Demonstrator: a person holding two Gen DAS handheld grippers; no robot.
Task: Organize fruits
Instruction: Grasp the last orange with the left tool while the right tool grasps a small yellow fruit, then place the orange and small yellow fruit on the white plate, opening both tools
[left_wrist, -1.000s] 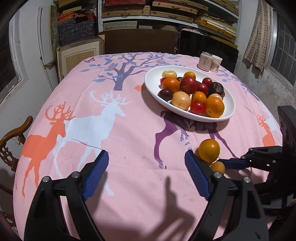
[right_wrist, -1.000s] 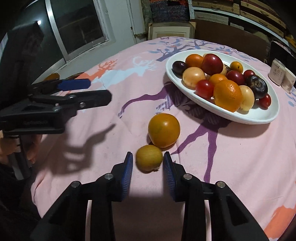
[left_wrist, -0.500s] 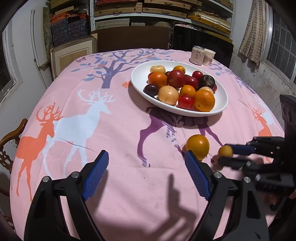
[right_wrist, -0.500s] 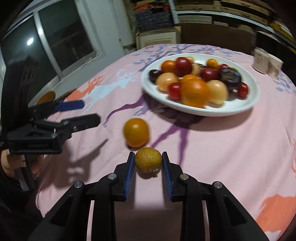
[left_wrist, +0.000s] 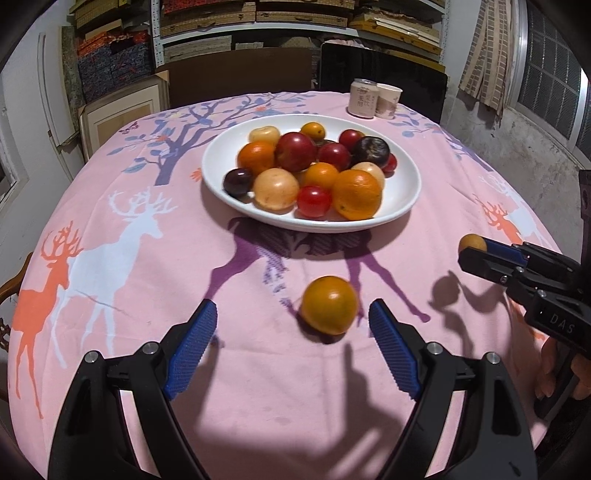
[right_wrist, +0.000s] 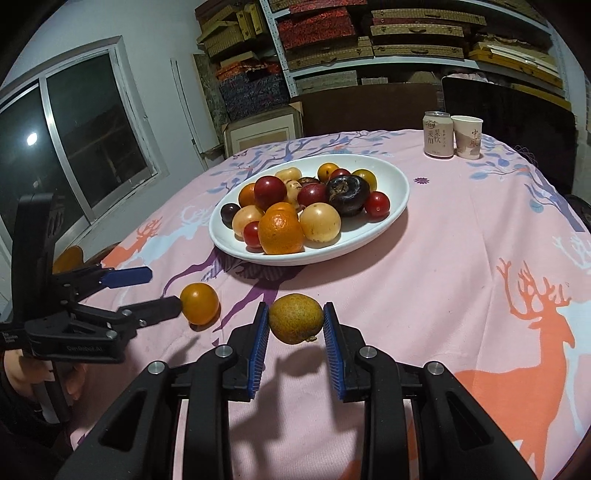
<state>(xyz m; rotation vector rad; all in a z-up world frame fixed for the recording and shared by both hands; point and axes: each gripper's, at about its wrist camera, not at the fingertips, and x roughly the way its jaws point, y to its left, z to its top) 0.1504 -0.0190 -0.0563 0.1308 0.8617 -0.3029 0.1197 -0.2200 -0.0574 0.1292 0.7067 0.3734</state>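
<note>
Right gripper (right_wrist: 295, 325): fingers pinching a small yellow-brown citrus fruit (right_wrist: 294, 317) across its widest part, the fruit lifted clear of the pink deer-print cloth on the counter (right_wrist: 461, 280), with its shadow falling below it. In the left wrist view the same fruit (left_wrist: 472, 243) shows at the tip of the right gripper (left_wrist: 480, 254), to the right of the plate.

Left gripper (left_wrist: 291, 350): fingers spread wide, empty, pointing at a loose orange (left_wrist: 328, 309) that rests on the cloth just ahead of and between them, nearer the right-hand finger. No contact visible.

White oval plate (left_wrist: 406, 192): stands beyond the loose orange, already piled with oranges, red and dark plums, cherry tomatoes and pale yellow fruit. A drinks can (left_wrist: 364, 98) and paper cup (left_wrist: 388, 100) stand at the far edge, well apart.

Assessment: both fruits appear light, firm and round, so liable to roll if nudged off-centre. The rind looks dimpled, giving the ribbed pads fair purchase. Hold the orange across its widest part, with moderate pressure to avoid bruising. The pile is crowded; a fruit set on top could dislodge others, so the bare right side of the plate is the safer spot
</note>
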